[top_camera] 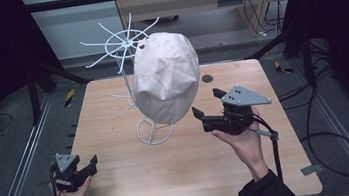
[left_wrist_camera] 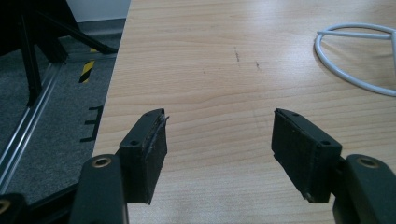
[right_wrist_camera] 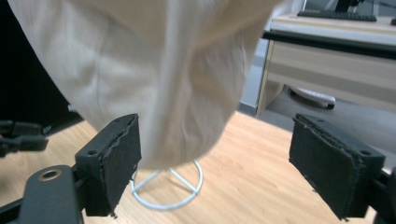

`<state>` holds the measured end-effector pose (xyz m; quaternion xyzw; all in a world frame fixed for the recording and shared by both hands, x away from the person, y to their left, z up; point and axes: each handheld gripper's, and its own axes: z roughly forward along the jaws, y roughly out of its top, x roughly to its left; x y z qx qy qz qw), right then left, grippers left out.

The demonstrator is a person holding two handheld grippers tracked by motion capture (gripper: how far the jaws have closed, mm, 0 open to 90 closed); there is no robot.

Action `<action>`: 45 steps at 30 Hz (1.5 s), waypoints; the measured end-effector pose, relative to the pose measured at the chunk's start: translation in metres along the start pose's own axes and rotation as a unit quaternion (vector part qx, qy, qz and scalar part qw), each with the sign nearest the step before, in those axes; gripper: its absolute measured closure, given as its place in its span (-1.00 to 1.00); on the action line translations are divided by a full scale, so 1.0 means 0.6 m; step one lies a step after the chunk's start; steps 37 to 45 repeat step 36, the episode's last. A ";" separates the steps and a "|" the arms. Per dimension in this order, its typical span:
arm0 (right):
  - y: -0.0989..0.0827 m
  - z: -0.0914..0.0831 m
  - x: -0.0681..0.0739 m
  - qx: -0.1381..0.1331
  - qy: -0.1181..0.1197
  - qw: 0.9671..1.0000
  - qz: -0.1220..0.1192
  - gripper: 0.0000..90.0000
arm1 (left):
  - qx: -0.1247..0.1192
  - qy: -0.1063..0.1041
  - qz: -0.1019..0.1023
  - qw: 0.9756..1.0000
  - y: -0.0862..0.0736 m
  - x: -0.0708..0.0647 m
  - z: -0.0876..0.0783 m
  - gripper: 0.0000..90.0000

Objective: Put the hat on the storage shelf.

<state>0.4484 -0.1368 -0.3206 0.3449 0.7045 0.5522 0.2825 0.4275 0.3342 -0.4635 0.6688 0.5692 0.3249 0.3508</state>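
I have the right gripper (top_camera: 208, 105) beside the beige cap (top_camera: 166, 76) hanging on the white wire stand (top_camera: 152, 131), fingers spread, approaching. Next I'd close on its brim. Left gripper (top_camera: 88, 165) idles over the table (top_camera: 181, 172), fingers spread.

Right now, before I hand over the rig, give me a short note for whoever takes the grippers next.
Left gripper: jaws open, nothing held, low over the near left corner of the table.
Right gripper: jaws open, nothing held, raised just right of the cap and aimed at it, apart from the cloth.
The cream cap hangs on the white wire stand, whose ring base sits mid-table.
Done: right gripper lined up beside the cap.
Left: no grasp yet; probably close on the cap's lower edge and lift it off the stand.
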 end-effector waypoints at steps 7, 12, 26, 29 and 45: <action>-0.056 -0.017 -0.031 0.027 -0.009 0.999 0.017 -0.69 | 0.003 -0.004 0.003 1.000 -0.001 -0.002 0.002 -0.22; -0.097 -0.029 -0.056 0.044 -0.022 0.998 0.030 -0.69 | 0.005 -0.007 0.006 1.000 -0.001 -0.003 0.003 -0.23; -0.200 -0.055 -0.117 0.108 -0.072 0.990 0.056 -0.70 | 0.004 -0.029 0.016 0.999 -0.004 -0.008 0.009 -0.30; -0.218 -0.061 -0.129 0.120 -0.087 0.987 0.055 -0.70 | 0.006 -0.033 0.017 0.999 -0.005 -0.008 0.011 -0.33; -0.257 -0.072 -0.147 0.143 -0.106 0.983 0.054 -0.68 | 0.008 -0.043 0.026 0.999 -0.007 -0.011 0.014 -0.38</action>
